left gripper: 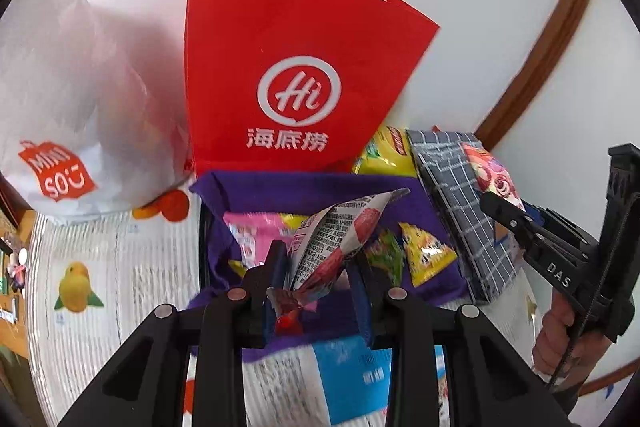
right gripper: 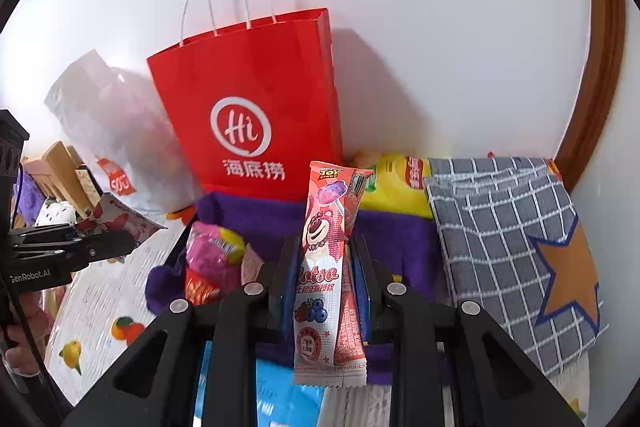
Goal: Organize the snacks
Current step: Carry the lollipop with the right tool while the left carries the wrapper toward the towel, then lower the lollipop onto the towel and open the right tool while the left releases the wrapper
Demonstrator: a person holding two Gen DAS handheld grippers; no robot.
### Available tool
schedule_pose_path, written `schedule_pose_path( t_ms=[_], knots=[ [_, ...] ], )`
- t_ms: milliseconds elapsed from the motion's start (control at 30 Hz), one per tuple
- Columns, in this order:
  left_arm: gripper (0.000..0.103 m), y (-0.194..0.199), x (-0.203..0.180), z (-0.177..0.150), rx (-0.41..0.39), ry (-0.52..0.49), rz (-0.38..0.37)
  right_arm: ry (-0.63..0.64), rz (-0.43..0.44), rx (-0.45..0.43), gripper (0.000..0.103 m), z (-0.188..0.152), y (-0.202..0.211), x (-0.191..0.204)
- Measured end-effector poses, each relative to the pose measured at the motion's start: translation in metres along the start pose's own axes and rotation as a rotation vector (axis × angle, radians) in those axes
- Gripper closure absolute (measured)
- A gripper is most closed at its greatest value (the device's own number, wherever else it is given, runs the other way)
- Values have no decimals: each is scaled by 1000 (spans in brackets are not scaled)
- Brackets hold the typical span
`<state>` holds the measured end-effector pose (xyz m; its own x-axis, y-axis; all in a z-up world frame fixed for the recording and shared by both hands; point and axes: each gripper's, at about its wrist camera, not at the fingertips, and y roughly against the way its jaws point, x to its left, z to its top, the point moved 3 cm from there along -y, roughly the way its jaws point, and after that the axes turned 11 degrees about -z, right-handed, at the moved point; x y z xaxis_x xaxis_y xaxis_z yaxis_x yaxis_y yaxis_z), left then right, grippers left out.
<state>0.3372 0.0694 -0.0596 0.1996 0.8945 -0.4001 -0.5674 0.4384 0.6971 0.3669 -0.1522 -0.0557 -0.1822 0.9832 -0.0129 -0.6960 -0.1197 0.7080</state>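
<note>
My left gripper [left gripper: 318, 259] is shut on a red-and-white snack wrapper [left gripper: 340, 239], held above a purple fabric bin [left gripper: 304, 189] that holds several small snack packs [left gripper: 252, 231]. The same gripper and its wrapper [right gripper: 120, 221] show at the left of the right wrist view. My right gripper [right gripper: 326, 255] is shut on a pink Lotso lollipop packet [right gripper: 326, 259], upright, over the purple bin [right gripper: 256, 217]. That packet also shows in the left wrist view [left gripper: 490, 175], beside a grey checked fabric bin [left gripper: 460, 195].
A red paper bag [left gripper: 296, 67] stands behind the purple bin against the wall. A white Miniso bag [left gripper: 68, 131] lies left. A yellow snack bag [right gripper: 396, 191] sits behind the grey checked bin [right gripper: 512, 239]. A fruit-print cloth [left gripper: 104, 275] covers the surface.
</note>
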Motion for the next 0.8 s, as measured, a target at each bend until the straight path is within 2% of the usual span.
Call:
schedule_pose_path(
  t_ms=[167, 333, 400, 800],
  knots=[
    [74, -13, 9, 11, -12, 3, 7, -26, 13, -11, 78, 11, -14, -3],
    [74, -32, 19, 9, 28, 2, 24, -48, 20, 19, 78, 4, -36, -7],
    [75, -33, 21, 9, 26, 5, 25, -31, 12, 50, 78, 3, -47, -6],
    [75, -38, 25, 7, 37, 6, 3, -14, -5, 86, 78, -7, -66, -12]
  ],
)
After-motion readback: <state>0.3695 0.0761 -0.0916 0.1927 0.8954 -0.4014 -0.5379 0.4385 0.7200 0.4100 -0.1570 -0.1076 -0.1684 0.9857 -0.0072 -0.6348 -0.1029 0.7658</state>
